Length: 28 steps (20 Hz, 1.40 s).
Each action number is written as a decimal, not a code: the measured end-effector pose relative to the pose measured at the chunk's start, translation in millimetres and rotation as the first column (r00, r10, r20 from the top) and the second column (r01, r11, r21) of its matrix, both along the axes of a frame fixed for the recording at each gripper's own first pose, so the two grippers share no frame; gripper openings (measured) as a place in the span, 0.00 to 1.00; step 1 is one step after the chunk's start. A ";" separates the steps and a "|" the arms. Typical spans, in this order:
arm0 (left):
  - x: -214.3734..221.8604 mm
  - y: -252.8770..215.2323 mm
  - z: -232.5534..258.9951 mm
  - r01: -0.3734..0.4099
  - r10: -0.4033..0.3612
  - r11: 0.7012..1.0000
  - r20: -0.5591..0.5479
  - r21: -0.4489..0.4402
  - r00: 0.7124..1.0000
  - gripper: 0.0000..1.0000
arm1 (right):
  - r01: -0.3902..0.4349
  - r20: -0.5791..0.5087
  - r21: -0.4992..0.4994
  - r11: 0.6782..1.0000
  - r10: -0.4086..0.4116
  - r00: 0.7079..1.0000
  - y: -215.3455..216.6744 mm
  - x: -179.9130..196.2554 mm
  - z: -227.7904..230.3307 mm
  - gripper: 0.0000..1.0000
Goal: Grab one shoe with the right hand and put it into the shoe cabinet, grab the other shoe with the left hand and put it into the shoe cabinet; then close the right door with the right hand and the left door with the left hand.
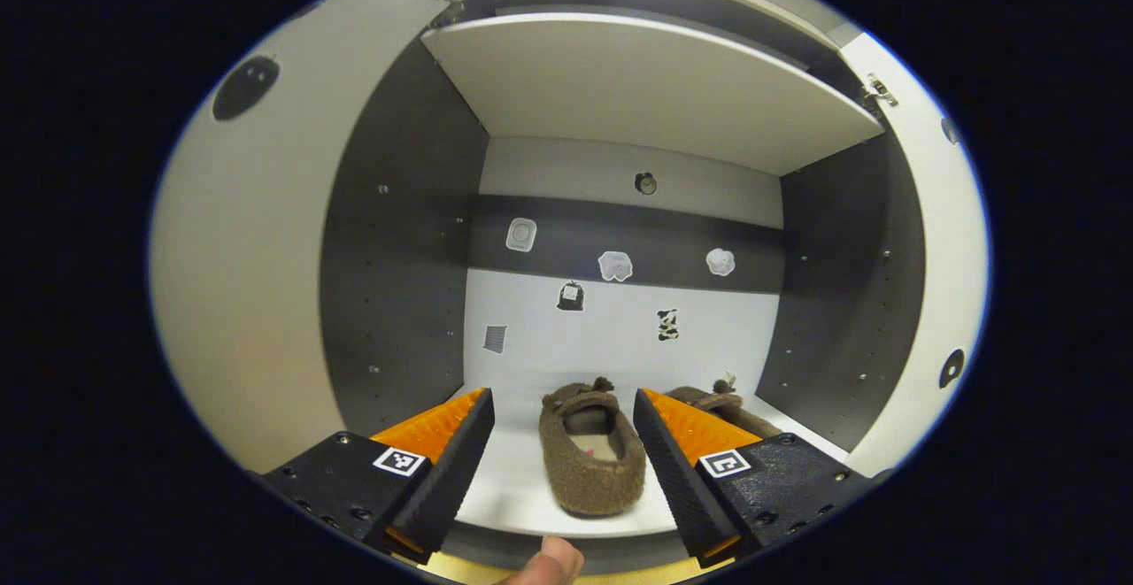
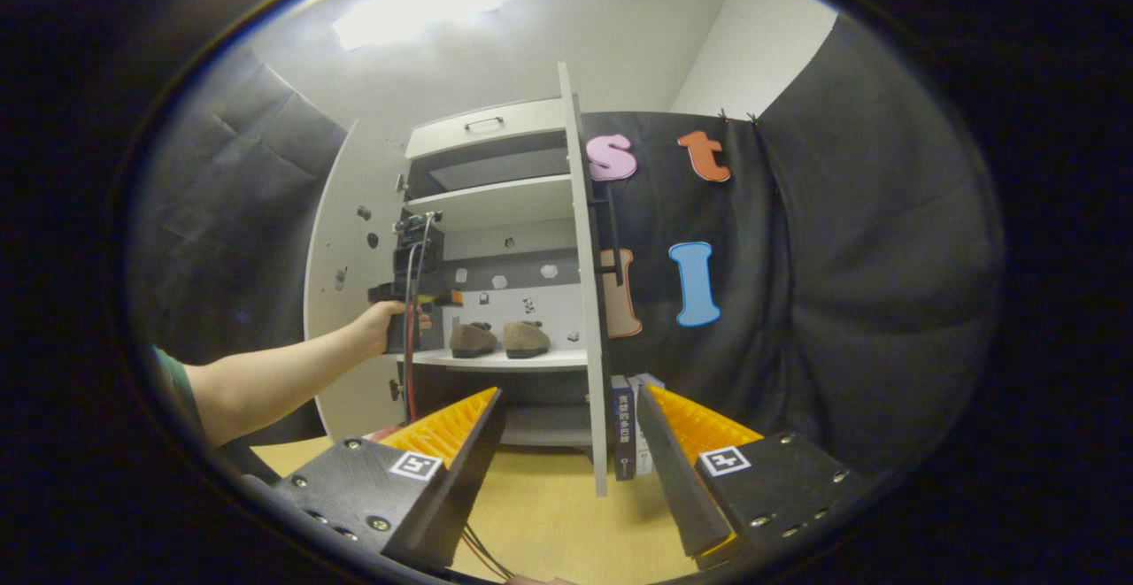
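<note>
Jaws of left gripper (image 1: 563,443) spread wide, empty; brown shoe (image 1: 591,457) on cabinet shelf (image 1: 509,488) between them, untouched.

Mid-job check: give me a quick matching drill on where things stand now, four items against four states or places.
Things:
1. shoes
2. right door
3. left gripper
4. books

States or places:
A. standing on the table outside the cabinet, beside the right door
B. open, holding nothing
C. side by side on the cabinet shelf
D. swung open, seen edge-on

Pairs: 1-C, 2-D, 3-B, 4-A
</note>
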<state>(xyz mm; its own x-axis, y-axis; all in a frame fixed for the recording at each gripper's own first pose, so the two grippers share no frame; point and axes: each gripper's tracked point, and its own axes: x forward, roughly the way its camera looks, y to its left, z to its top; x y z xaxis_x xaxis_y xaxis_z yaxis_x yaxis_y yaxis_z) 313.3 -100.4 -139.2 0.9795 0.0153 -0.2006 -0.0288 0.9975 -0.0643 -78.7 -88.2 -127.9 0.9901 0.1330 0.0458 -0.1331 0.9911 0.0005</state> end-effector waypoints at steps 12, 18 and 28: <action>-210.2 3.5 38.0 0.199 -0.201 0.979 0.052 0.042 0.978 0.95 | 0.120 -0.052 -0.020 0.993 -0.121 0.991 -109.7 43.3 59.3 0.90; -280.3 18.5 28.8 0.188 -0.188 0.982 0.062 0.004 0.980 0.96 | 0.159 -0.114 -0.035 0.987 -0.162 0.980 -151.9 91.2 88.0 0.87; -351.0 24.6 23.2 0.168 -0.166 0.986 0.111 -0.009 0.980 0.96 | 0.110 -0.128 -0.052 0.993 -0.116 0.985 -145.9 211.7 118.3 0.90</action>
<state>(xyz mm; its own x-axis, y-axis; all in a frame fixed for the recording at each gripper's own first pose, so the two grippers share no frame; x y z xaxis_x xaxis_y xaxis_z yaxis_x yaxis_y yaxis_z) -37.8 -75.8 -116.0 0.9841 -0.1526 -0.0913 0.1459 0.9864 -0.0759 133.0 -234.1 -9.6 0.9959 0.0188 -0.0887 -0.0219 0.9992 -0.0339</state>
